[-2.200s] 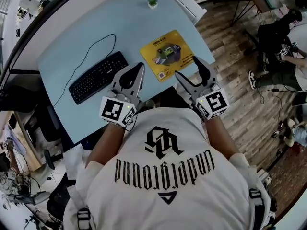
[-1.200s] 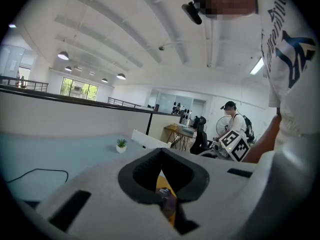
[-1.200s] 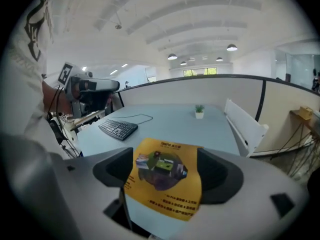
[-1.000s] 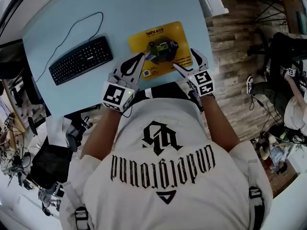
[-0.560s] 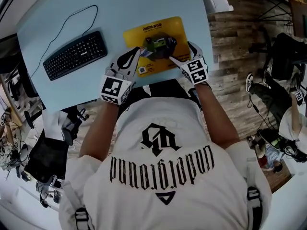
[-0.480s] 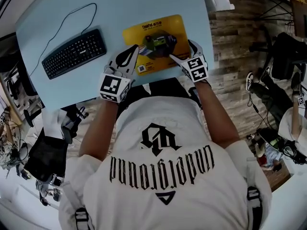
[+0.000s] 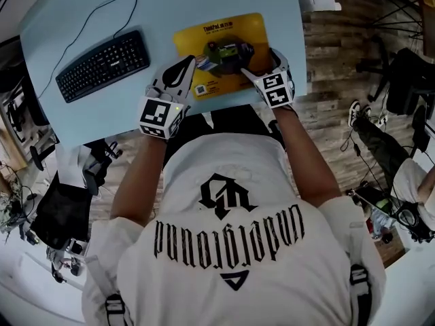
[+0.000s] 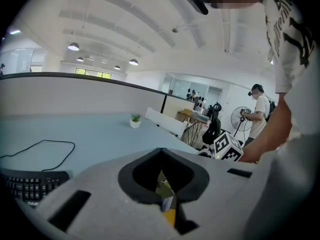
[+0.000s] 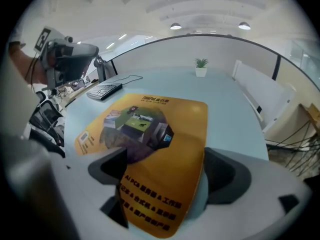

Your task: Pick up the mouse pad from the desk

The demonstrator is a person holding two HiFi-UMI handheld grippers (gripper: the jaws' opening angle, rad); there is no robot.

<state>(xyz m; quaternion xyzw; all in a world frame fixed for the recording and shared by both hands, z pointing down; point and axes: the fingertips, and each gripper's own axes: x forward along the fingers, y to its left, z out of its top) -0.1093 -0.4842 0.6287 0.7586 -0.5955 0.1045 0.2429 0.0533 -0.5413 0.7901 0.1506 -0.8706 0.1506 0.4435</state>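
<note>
The yellow mouse pad (image 7: 217, 32) with a printed picture lies flat on the light blue desk (image 7: 170, 2), near its front right corner. My left gripper (image 7: 190, 62) is shut with nothing in it, its tip at the pad's near left edge; a sliver of the pad (image 8: 170, 217) shows through its jaws (image 8: 161, 151). My right gripper (image 7: 262, 64) is open and its jaws have just been opening. In the right gripper view the pad (image 9: 160, 134) runs between the two spread jaws of the right gripper (image 9: 167, 156), untouched by the pads.
A black keyboard (image 7: 102, 65) with a thin cable (image 7: 102, 12) lies left of the pad. A small potted plant (image 9: 201, 64) stands at the desk's far side. The desk's right edge (image 7: 299, 39) drops to a wooden floor. Another person (image 8: 257, 111) stands far off.
Both grippers have come down and forward onto the pad's near edge. The right gripper's jaws have spread wider over the pad; the left one stays shut.
</note>
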